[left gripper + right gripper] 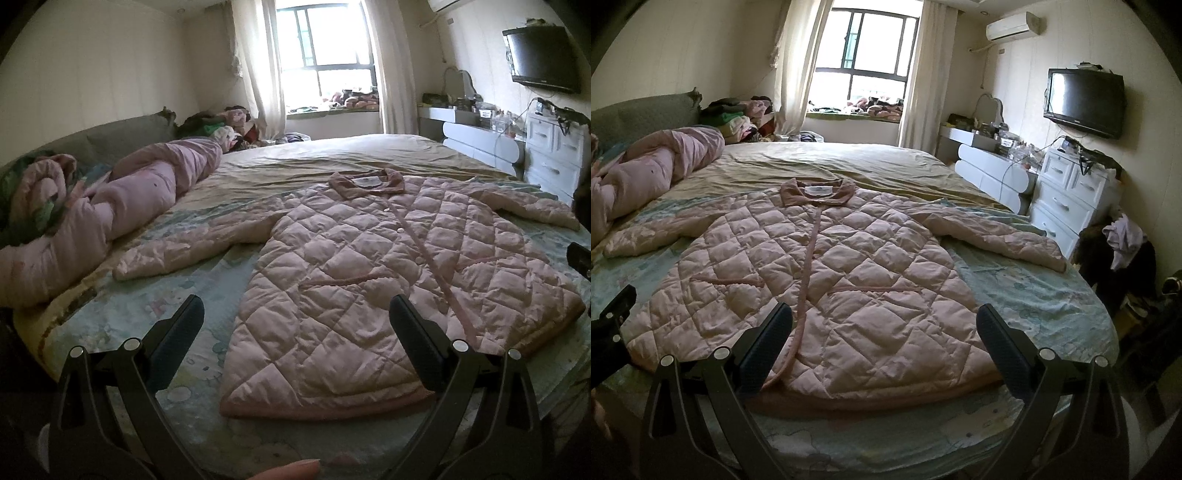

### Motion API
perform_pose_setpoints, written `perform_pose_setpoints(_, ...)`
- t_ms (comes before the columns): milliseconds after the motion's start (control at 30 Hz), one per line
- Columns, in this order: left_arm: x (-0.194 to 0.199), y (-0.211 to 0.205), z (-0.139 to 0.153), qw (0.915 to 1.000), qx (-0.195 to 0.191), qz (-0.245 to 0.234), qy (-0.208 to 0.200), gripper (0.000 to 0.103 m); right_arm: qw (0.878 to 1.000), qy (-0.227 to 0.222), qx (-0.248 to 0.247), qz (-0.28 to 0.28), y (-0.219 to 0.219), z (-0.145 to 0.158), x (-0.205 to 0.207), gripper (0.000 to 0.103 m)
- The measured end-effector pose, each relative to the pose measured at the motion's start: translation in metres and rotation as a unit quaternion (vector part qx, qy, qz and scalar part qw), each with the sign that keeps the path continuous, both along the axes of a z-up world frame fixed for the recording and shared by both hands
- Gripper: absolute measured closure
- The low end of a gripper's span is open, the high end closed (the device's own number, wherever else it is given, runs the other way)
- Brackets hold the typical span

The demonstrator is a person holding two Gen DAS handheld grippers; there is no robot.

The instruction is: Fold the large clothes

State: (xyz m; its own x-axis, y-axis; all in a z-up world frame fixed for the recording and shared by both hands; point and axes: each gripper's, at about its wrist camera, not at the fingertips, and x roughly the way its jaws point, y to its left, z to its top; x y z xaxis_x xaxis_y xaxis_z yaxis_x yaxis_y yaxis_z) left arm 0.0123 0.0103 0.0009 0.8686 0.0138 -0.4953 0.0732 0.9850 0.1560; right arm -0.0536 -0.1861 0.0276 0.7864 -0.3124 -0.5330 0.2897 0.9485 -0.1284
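Note:
A large pink quilted coat [388, 266] lies flat on the bed, front up, collar toward the window, both sleeves spread out sideways. It also shows in the right wrist view [827, 266]. My left gripper [295, 314] is open and empty, held above the coat's lower left hem. My right gripper [884, 321] is open and empty, above the coat's lower right hem. The left gripper's body shows at the left edge of the right wrist view [613, 317].
The bed [177, 332] has a pale patterned sheet. A rolled pink duvet [122, 199] lies along the headboard side. White drawers [1067, 188], a dressing table and a wall TV [1086, 101] stand on the right. A clothes pile [738, 118] sits by the window.

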Motion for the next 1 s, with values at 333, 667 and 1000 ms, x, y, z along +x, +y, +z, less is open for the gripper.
perform_pose_setpoints(333,0.0013,0.0051,0.0027,1.0000,-0.002,0.004,0.000,0.009,1.000,-0.001,0.000,0.000,0.0031,0.0020,-0.0011,0.004)
perform_pose_setpoints(667,0.0018,0.0063,0.0033,1.0000,-0.003,0.004,0.000,0.009,1.000,-0.001,-0.001,0.000,0.0027,0.0039,-0.0003,0.004)
perform_pose_setpoints(1000,0.0022,0.0085,0.0056,1.0000,-0.004,0.006,-0.002,0.009,1.000,-0.002,-0.002,0.000,0.0029,0.0042,-0.0005,0.004)
